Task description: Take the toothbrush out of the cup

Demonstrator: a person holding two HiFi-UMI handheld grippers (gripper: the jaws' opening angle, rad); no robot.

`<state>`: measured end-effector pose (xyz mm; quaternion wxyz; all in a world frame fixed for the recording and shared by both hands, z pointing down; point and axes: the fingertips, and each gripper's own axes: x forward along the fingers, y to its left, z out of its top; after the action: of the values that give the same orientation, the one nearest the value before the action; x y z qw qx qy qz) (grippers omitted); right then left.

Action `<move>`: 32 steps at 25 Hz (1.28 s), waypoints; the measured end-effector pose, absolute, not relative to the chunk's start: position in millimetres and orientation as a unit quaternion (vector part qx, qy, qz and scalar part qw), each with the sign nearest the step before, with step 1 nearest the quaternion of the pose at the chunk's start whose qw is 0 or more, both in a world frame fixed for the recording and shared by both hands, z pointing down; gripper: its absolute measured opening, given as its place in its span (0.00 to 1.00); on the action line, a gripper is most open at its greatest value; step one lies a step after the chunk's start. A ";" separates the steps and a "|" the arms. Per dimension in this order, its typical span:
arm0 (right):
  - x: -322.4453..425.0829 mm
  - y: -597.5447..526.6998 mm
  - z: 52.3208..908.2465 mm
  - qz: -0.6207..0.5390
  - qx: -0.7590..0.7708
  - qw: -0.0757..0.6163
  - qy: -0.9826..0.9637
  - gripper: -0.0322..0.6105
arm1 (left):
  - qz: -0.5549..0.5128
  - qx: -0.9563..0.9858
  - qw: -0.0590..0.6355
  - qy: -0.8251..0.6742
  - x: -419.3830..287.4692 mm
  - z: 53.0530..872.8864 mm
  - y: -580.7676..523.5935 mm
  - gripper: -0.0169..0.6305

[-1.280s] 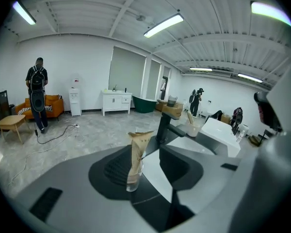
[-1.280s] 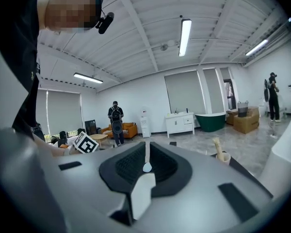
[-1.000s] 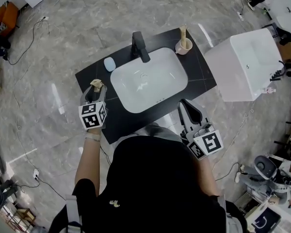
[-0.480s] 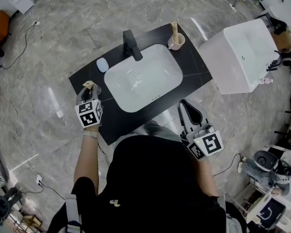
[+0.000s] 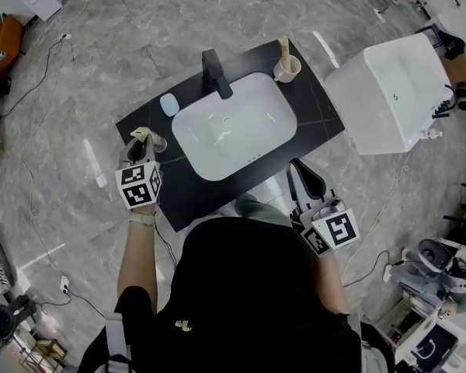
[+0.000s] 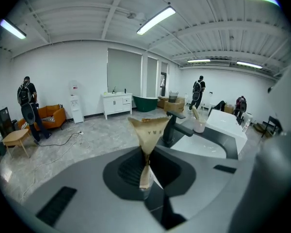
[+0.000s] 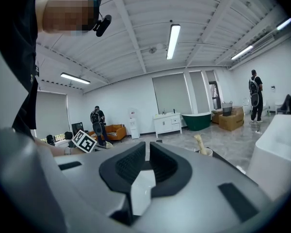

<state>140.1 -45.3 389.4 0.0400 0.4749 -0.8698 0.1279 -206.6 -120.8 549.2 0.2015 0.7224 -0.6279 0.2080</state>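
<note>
A beige cup point(image 5: 289, 70) stands at the far right corner of the black counter point(image 5: 320, 123), with a wooden toothbrush point(image 5: 283, 48) upright in it. The left gripper view shows the cup point(image 6: 200, 125) far off past the faucet, and the right gripper view shows the toothbrush point(image 7: 199, 143) ahead. My left gripper point(image 5: 142, 142) is over the counter's left end, its jaws closing on a flat tan tube point(image 6: 146, 135) that flares upward between the pads. My right gripper point(image 5: 304, 179) is shut and holds nothing, near the counter's front edge, well short of the cup.
A white sink basin point(image 5: 233, 127) fills the counter's middle, with a black faucet point(image 5: 216, 72) behind it and a pale blue oval thing point(image 5: 168, 104) to its left. A white tub point(image 5: 388, 92) stands right of the counter. People stand far off in the room.
The left jaws have come together on the tan tube and the left gripper has risen a little with it. The right gripper has kept still.
</note>
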 end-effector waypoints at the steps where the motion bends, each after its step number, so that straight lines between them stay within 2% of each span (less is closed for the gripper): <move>1: 141.0 -46.1 391.2 0.127 0.475 0.045 -0.870 0.12 | 0.209 0.724 0.196 -0.628 -206.1 540.4 -120.6 0.09; 8: 133.8 -56.0 388.1 0.125 0.461 0.036 -0.878 0.12 | 0.205 0.728 0.175 -0.630 -204.7 477.3 -115.2 0.09; 16: 122.3 -73.7 385.0 0.123 0.442 0.021 -0.888 0.12 | 0.152 0.753 0.156 -0.621 -190.0 419.2 -108.8 0.09; 32: 112.7 -113.4 402.9 0.143 0.403 0.024 -0.904 0.12 | 0.111 0.778 0.186 -0.589 -132.3 418.6 -83.1 0.09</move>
<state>112.7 -113.4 402.9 0.0236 0.4026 -0.9039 0.1428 -132.3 -83.1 418.6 0.1864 0.7782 -0.5894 0.1108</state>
